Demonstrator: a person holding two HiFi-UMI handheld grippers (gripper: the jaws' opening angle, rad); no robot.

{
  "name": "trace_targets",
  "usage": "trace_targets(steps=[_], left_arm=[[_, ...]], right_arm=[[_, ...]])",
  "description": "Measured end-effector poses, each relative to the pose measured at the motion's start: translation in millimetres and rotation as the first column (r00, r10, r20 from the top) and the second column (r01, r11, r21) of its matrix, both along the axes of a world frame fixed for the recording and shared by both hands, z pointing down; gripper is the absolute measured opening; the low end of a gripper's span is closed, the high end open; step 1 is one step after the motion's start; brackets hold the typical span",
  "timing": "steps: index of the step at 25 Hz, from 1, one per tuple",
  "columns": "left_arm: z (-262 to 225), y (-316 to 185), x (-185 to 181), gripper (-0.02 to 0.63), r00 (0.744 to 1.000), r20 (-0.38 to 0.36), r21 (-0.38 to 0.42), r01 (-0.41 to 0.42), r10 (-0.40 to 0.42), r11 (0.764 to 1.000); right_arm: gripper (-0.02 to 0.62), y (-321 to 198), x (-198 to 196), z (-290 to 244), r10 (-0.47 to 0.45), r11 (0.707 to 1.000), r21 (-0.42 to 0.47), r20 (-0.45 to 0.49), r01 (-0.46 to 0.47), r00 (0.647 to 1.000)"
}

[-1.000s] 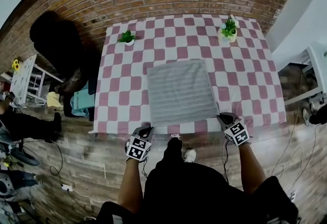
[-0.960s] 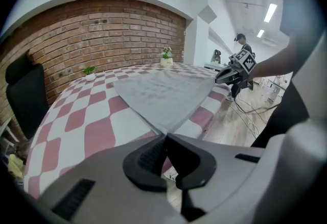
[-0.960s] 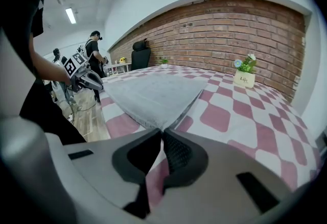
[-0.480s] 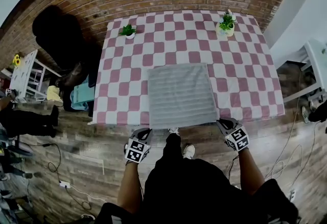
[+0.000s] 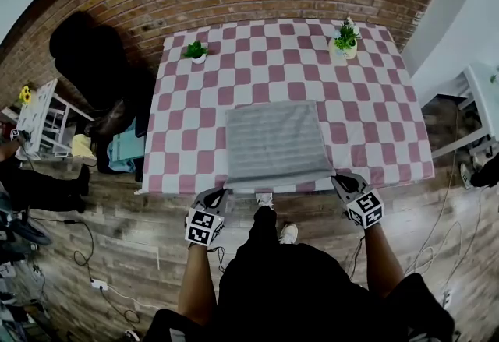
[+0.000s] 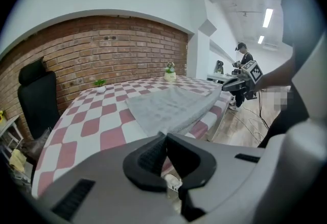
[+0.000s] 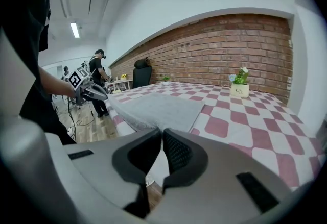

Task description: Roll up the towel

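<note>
On the checkered tabletop [image 5: 195, 99], the towel [image 5: 274, 142] lies spread, its near corners pinched in my closed left gripper [image 5: 217, 192] and right gripper [image 5: 340, 180], and I judge uneven hands could skew the roll.

towel [image 5: 274, 142] on table's [image 5: 374, 122] near edge, chair [image 5: 90, 60] left of table

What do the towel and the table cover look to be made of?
The towel looks like soft cotton or terry: matte grey, with fine ribbed lines, and it drapes limply at its lifted near edge. The table cover, pink-and-white checked, could be cloth or wipeable vinyl; it lies flat and smooth, so the look leaves it open.
</note>
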State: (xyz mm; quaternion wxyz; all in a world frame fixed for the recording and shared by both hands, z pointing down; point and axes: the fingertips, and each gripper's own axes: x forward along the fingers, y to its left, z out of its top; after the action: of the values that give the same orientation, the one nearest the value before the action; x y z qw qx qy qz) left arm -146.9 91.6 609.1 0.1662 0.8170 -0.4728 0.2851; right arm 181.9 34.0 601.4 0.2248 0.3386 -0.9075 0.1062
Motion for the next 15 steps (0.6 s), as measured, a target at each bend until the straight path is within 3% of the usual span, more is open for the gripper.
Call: trace_targets(steps=[6, 15], left_arm=[[-23.4, -46.2, -9.7, 0.002, 1.0, -0.008, 0.075, 0.021, -0.02, 0.997], [-43.3, -119.9, -24.3, 0.002, 0.999, -0.014, 0.117, 0.035, -0.034, 0.993]], right_arm=[[0.014, -44.5, -8.1, -23.8, 0.025, 0.997, 0.067, 0.029, -0.027, 0.999], [0.014, -113.5, -21.6, -38.0, 0.038, 0.993, 0.113, 0.028, -0.041, 0.999]])
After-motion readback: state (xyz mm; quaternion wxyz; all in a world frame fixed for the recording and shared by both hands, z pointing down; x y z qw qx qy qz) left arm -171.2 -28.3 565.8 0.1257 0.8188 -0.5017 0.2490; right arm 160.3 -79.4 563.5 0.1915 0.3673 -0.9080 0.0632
